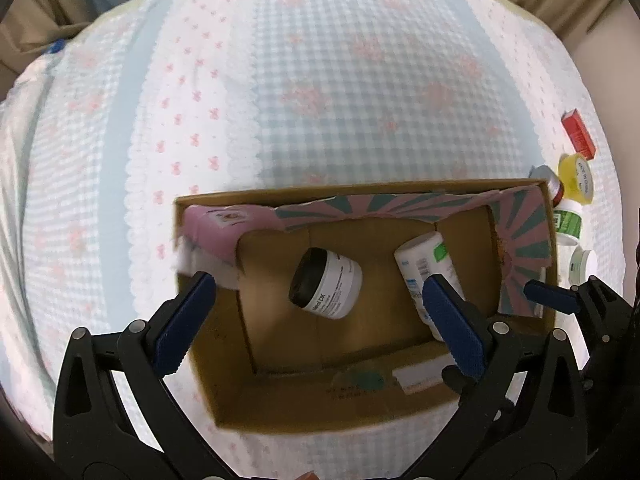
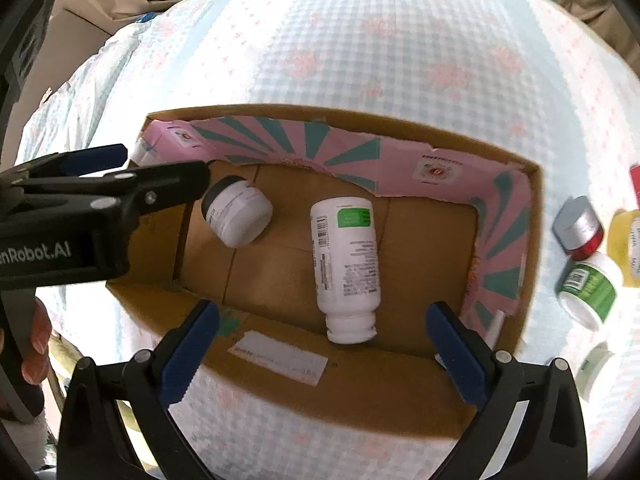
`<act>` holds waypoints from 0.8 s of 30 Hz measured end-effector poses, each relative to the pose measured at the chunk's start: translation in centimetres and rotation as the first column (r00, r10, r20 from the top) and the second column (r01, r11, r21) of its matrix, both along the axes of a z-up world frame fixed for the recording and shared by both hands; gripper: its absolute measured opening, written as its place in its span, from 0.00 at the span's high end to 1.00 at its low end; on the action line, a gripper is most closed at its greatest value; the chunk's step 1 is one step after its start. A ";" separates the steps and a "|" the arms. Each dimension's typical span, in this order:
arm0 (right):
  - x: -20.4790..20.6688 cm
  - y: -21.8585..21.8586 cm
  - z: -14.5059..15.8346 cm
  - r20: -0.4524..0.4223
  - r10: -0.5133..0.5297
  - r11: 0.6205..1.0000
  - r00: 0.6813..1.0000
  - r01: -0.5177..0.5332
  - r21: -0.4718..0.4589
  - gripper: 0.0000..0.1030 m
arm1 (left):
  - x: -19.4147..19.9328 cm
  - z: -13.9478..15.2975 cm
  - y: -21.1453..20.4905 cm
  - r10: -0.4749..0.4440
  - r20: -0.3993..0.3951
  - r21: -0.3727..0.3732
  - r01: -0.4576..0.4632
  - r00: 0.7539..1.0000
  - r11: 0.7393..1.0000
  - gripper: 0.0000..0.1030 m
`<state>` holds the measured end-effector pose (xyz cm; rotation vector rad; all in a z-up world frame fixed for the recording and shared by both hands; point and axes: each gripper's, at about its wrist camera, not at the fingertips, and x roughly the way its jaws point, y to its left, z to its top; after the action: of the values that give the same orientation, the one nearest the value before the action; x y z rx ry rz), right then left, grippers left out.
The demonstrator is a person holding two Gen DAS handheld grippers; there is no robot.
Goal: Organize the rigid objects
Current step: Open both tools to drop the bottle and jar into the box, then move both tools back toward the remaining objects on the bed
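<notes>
Nearest you, both sets of jaws stand wide apart with nothing between them: the left gripper (image 1: 316,322) hangs straight down over the cardboard box (image 1: 224,408), and the right gripper (image 2: 322,344) hovers over the same box, tipped slightly.

Inside the box, two things lie on their sides on the brown floor. The white bottle (image 2: 346,264) with the green label lies lengthways, cap towards you in the right wrist view. The short white jar (image 2: 236,212) with the dark lid lies further back and to the left, well apart from the bottle. A pink and teal printed flap (image 2: 320,148) folds down along the far and right walls.

Both look like hard plastic: stiff, smooth and probably light, so they should not crush, but a round side may roll or slip out of the pads. If you need to shift either, take the bottle across its middle and the jar across its body, not by the lid.

Beyond the box's right wall, on the checked tabletop (image 2: 360,40), the rest waits: a green-labelled tub (image 2: 590,292), a red jar with a silver cap (image 2: 580,228), a yellow pot (image 2: 626,240) and, in the left wrist view, a red carton (image 1: 578,134). The tub looks easiest, gripped across its sides.
</notes>
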<state>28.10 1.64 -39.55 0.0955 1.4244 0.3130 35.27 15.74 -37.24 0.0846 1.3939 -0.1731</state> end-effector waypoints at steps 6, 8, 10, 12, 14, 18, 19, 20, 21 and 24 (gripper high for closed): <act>-1.3 0.4 4.0 0.062 0.002 1.000 0.998 -0.001 -0.026 0.00 | -2.7 4.7 0.9 0.014 0.070 0.006 -0.014 0.997 1.000 0.00; -2.0 0.1 5.7 0.080 -0.003 0.999 0.997 0.006 -0.038 0.00 | -3.9 6.6 1.3 0.022 0.100 0.001 -0.022 0.995 1.000 0.00; -3.4 0.2 7.2 0.098 -0.023 0.999 0.995 0.027 -0.038 0.00 | -5.1 8.5 1.6 0.030 0.128 -0.018 -0.028 0.991 0.999 0.00; -4.2 -0.3 8.9 0.129 -0.046 0.998 0.991 0.051 -0.037 0.00 | -6.1 10.3 1.8 0.033 0.153 -0.030 -0.029 0.988 0.999 0.00; -5.5 -1.0 10.7 0.158 -0.063 0.997 0.985 0.071 -0.044 0.00 | -7.1 12.1 1.4 0.023 0.180 -0.027 -0.019 0.983 0.999 0.00; -8.1 -2.1 13.6 0.199 -0.101 0.992 0.975 0.113 -0.052 0.00 | -8.9 15.4 0.0 -0.011 0.241 -0.015 0.015 0.970 1.000 0.00; -8.8 -2.6 14.6 0.213 -0.111 0.991 0.971 0.125 -0.057 0.00 | -9.5 16.6 -0.5 -0.017 0.261 -0.022 0.024 0.965 0.999 0.00; -9.6 -3.2 15.5 0.231 -0.122 0.988 0.965 0.141 -0.065 0.00 | -10.0 17.2 -0.7 -0.019 0.273 -0.031 0.029 0.962 0.999 0.00; -10.4 -3.8 16.6 0.246 -0.134 0.985 0.960 0.157 -0.073 0.00 | -10.5 18.1 -1.2 -0.021 0.287 -0.045 0.036 0.958 0.998 0.00; -12.5 -6.3 19.0 0.289 -0.184 0.974 0.939 0.215 -0.078 0.00 | -12.0 20.3 -3.0 -0.038 0.321 -0.079 0.066 0.946 0.995 0.00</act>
<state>15.58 -4.64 -20.59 0.1019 1.1363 0.0758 23.28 12.70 -16.96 0.0723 1.0590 -0.2536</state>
